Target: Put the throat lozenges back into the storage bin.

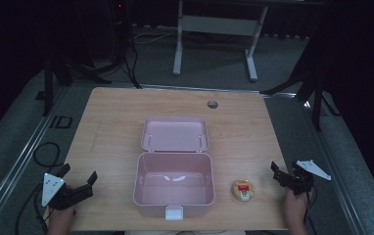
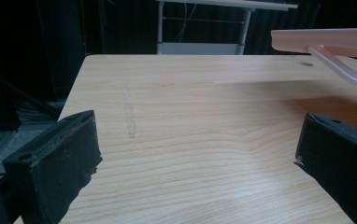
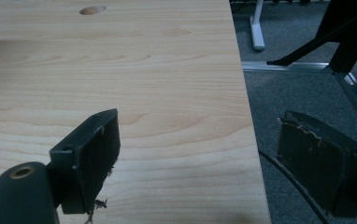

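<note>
A pink plastic box (image 1: 173, 183) sits open at lower centre of the high view, its hinged lid (image 1: 175, 134) laid back flat toward the top of the frame and its white latch (image 1: 174, 213) facing the bottom edge. The box's long axis runs left to right across the wooden table (image 1: 111, 122). A small round yellow packet (image 1: 243, 190) with a red label lies just to the right of the box, apart from it. At lower left, the left gripper (image 1: 80, 178) holds its jaws spread wide on nothing. At lower right, the right gripper (image 1: 277, 172) is likewise spread and empty, straddling the table's right edge.
</note>
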Demonstrator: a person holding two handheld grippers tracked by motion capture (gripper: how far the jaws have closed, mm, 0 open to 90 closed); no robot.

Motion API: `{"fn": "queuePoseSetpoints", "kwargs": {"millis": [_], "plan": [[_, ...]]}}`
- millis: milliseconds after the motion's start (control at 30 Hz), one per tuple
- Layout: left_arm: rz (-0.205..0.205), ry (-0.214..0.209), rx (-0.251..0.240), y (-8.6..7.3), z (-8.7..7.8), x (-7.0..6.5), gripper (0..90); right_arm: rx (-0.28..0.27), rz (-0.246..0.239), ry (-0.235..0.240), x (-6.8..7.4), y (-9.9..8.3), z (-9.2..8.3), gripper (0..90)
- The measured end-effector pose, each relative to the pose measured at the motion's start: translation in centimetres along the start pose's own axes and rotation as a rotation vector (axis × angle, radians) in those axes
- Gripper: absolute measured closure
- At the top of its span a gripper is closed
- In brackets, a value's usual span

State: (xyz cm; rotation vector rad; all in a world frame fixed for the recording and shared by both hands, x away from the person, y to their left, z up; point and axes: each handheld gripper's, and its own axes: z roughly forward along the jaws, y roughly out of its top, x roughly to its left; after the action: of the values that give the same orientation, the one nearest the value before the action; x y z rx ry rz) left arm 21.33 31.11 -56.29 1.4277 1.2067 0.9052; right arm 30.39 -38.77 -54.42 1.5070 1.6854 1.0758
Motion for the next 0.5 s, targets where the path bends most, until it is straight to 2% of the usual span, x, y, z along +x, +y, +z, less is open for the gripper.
{"fn": "queuePoseSetpoints", "kwargs": {"millis": [167,200,233,367,500], "plan": [[-0.002,0.0,0.0,0.0,0.0,0.0,0.3,0.028,0.002,0.01,-0.1,0.1,0.2,13.7],[-0.002,-0.002,0.0,0.0,0.0,0.0,0.3,0.055,0.003,0.014,-0.1,0.1,0.3,13.7],[-0.002,-0.002,0.001,0.0,0.0,0.0,0.3,0.113,0.001,0.024,-0.3,0.1,0.6,14.4],[-0.005,-0.005,0.0,0.0,0.0,0.1,0.3,0.2,-0.041,0.036,-0.3,0.7,0.8,14.7],[-0.005,-0.006,0.0,0.0,0.0,0.1,0.3,0.302,-0.066,0.082,-0.7,1.4,0.8,14.5]]}}
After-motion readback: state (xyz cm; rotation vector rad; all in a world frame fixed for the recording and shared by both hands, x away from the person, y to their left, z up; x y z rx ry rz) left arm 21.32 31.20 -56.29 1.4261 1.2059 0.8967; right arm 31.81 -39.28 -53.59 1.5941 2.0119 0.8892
